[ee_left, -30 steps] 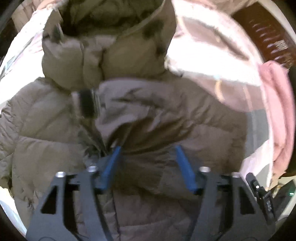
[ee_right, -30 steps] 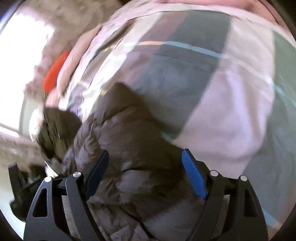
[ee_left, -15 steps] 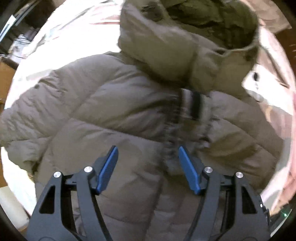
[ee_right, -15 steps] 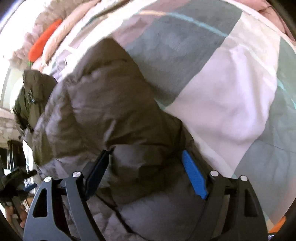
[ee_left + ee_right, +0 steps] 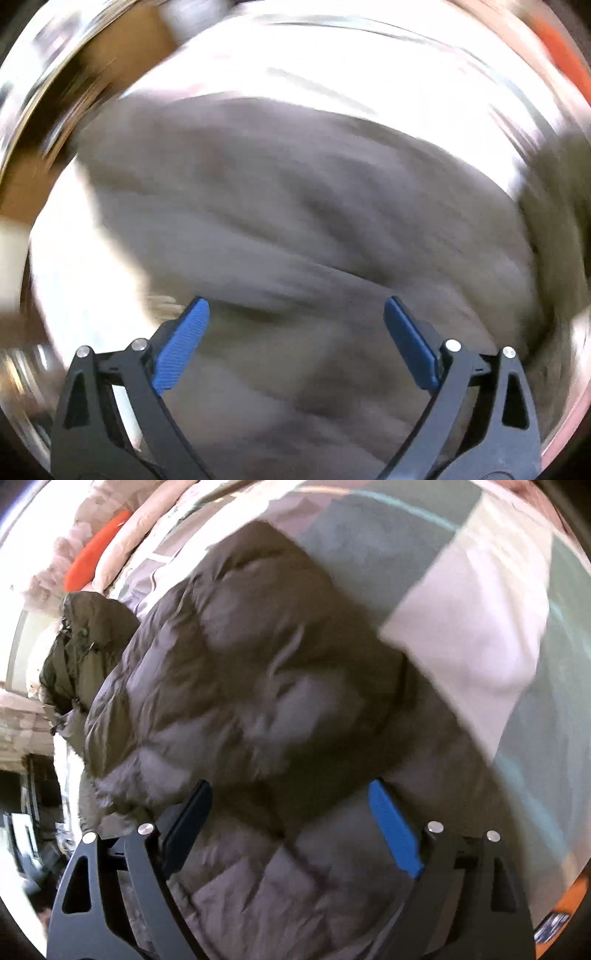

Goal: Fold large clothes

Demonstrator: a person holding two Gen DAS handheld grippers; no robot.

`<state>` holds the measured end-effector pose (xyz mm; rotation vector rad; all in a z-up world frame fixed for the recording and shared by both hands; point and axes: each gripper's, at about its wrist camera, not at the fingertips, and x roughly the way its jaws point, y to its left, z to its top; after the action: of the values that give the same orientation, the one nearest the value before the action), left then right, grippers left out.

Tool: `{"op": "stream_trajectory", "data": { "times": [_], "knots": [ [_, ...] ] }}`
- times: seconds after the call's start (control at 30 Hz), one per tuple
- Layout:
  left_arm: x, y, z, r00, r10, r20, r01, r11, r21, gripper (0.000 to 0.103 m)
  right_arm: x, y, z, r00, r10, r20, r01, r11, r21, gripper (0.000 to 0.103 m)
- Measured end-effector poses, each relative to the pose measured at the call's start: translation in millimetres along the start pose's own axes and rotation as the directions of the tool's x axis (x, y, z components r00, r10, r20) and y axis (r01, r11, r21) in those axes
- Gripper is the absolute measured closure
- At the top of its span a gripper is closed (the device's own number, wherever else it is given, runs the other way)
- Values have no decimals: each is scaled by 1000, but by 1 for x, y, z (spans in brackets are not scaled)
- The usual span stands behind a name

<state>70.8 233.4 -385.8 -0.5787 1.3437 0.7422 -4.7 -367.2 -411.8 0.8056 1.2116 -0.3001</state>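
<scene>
A grey-brown puffer jacket (image 5: 258,686) lies spread on a bed, with its olive-lined hood (image 5: 85,646) at the left of the right wrist view. My right gripper (image 5: 290,788) hovers over the jacket's quilted body. Its jaws are opening, and the fabric lies under them with neither pad pressing on it. The left wrist view is heavily blurred. There the jacket (image 5: 295,206) fills the middle, and my left gripper (image 5: 295,306) is over it. Its jaws are opening wide, and the blue pads (image 5: 181,343) grip nothing.
A plaid bedspread (image 5: 461,627) in grey, white and pink lies under the jacket. An orange item (image 5: 96,554) and pale pink bedding (image 5: 140,528) sit at the far end. Brown furniture (image 5: 33,158) shows at the bed's edge in the left wrist view.
The left view swung from the hood and collar to the jacket's side, and its jaws spread much wider. The right gripper moved further over the jacket and its jaws widened a little.
</scene>
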Motion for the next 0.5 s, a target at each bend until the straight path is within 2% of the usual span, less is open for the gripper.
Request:
{"op": "stream_trajectory", "data": {
  "times": [0.07, 0.13, 0.17, 0.2, 0.27, 0.37, 0.4, 0.43, 0.47, 0.5],
  "knots": [
    [8, 73, 19, 1000, 9, -19, -12, 989, -148, 6, 6, 10, -28, 999, 9, -35, -10, 999, -36, 16],
    [24, 120, 19, 996, 49, -80, -66, 973, -221, 5, 14, 28, -48, 998, -8, -60, 3, 997, -82, 16],
    [38, 145, 18, 990, 18, -137, -54, 963, -264, 5, 16, 34, -55, 998, -23, -60, 17, 995, -102, 16],
    [50, 163, 16, 985, -49, -165, -5, 950, -313, 5, 17, 46, -65, 998, -48, -44, 41, 990, -138, 15],
    [74, 192, 14, 963, -192, -191, 96, 902, -422, 5, 14, 59, -73, 997, -72, -11, 69, 982, -178, 14],
    [96, 203, 22, 931, -312, -188, 181, 844, -505, 5, 11, 67, -74, 996, -83, 13, 84, 979, -184, 14],
    [101, 201, 28, 920, -345, -186, 209, 833, -512, 5, 8, 67, -73, 996, -86, 22, 89, 981, -175, 14],
    [104, 197, 35, 914, -364, -181, 231, 831, -505, 12, 6, 67, -72, 996, -89, 30, 93, 981, -168, 14],
    [104, 194, 40, 913, -368, -176, 241, 835, -494, 24, 6, 68, -71, 995, -93, 37, 98, 981, -167, 14],
    [105, 187, 50, 914, -355, -195, 238, 861, -450, 56, 4, 67, -70, 993, -107, 53, 115, 978, -172, 14]
  ]
}}
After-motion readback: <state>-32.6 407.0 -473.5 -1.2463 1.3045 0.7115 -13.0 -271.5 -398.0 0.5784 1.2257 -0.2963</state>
